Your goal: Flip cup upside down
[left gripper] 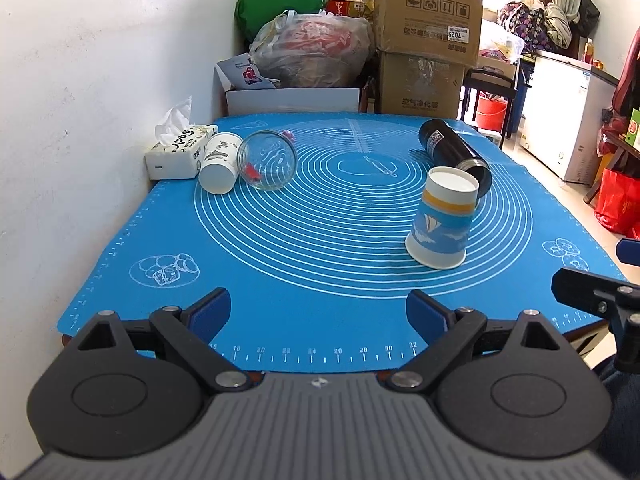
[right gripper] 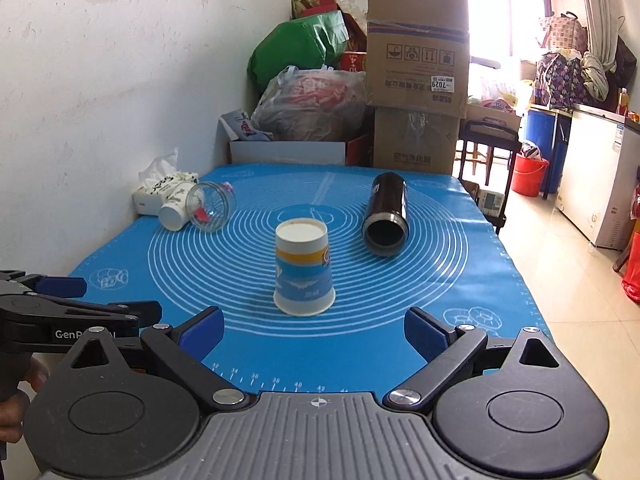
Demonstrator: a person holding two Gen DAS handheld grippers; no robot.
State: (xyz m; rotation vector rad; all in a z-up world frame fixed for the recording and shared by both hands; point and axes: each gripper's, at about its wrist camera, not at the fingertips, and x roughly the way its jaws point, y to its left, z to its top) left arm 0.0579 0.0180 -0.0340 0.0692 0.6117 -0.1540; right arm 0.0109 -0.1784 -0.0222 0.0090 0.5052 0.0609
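Observation:
A blue-and-white paper cup (right gripper: pixel 304 270) with a yellow band stands upside down, mouth down, on the blue mat (right gripper: pixel 240 344); it also shows in the left wrist view (left gripper: pixel 442 218) at the right. My right gripper (right gripper: pixel 314 332) is open and empty, just in front of the cup, not touching it. My left gripper (left gripper: pixel 318 312) is open and empty near the mat's front edge, left of the cup. The left gripper's fingers (right gripper: pixel 60 286) show at the left of the right wrist view.
A black flask (right gripper: pixel 386 216) lies on its side behind the cup. A clear glass jar (right gripper: pixel 210 208) and a white paper cup (right gripper: pixel 176 210) lie on their sides at the back left by a tissue pack (right gripper: pixel 160 192). Cardboard boxes (right gripper: pixel 416 76) and bags stand behind the table.

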